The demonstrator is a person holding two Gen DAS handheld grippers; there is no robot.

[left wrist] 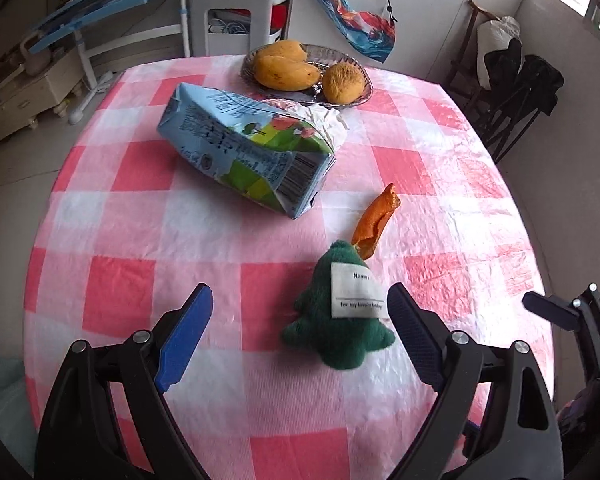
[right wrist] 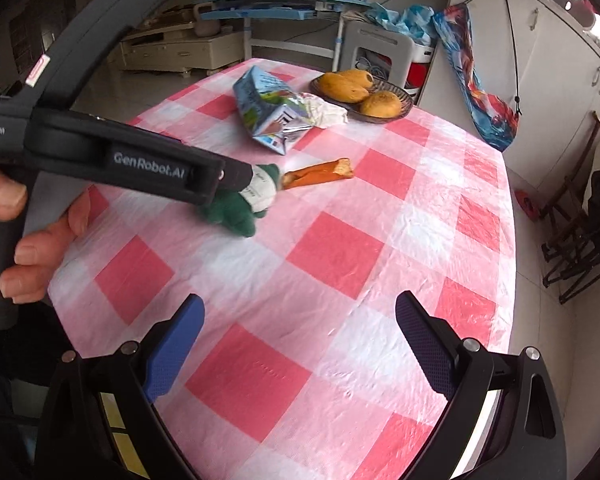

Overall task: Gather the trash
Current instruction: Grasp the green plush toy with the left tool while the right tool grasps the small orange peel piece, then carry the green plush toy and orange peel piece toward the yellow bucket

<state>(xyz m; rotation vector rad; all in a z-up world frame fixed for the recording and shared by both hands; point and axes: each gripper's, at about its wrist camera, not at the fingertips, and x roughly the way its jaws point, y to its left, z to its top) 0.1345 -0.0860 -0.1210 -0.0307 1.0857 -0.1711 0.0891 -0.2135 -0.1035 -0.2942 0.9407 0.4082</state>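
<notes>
A crushed blue and green drink carton (left wrist: 246,152) (right wrist: 266,106) lies on the pink checked table, with crumpled white paper (left wrist: 320,114) (right wrist: 326,112) against its far side. An orange peel strip (left wrist: 376,220) (right wrist: 318,172) lies nearer, touching a green plush toy (left wrist: 340,320) (right wrist: 236,212) with a white label. My left gripper (left wrist: 300,320) hangs open above the table, the toy just inside its right finger (left wrist: 414,340) and untouched. My right gripper (right wrist: 300,336) is open over bare cloth, nothing between its fingers. In the right wrist view the left gripper's body hides part of the toy.
A glass dish (left wrist: 362,92) (right wrist: 404,110) with three yellow mangoes (left wrist: 286,70) stands at the table's far edge. Beyond are a white stool (left wrist: 230,16), a blue desk and cabinets. Dark folding chairs (left wrist: 516,96) stand to the right. A hand (right wrist: 32,256) grips the left tool.
</notes>
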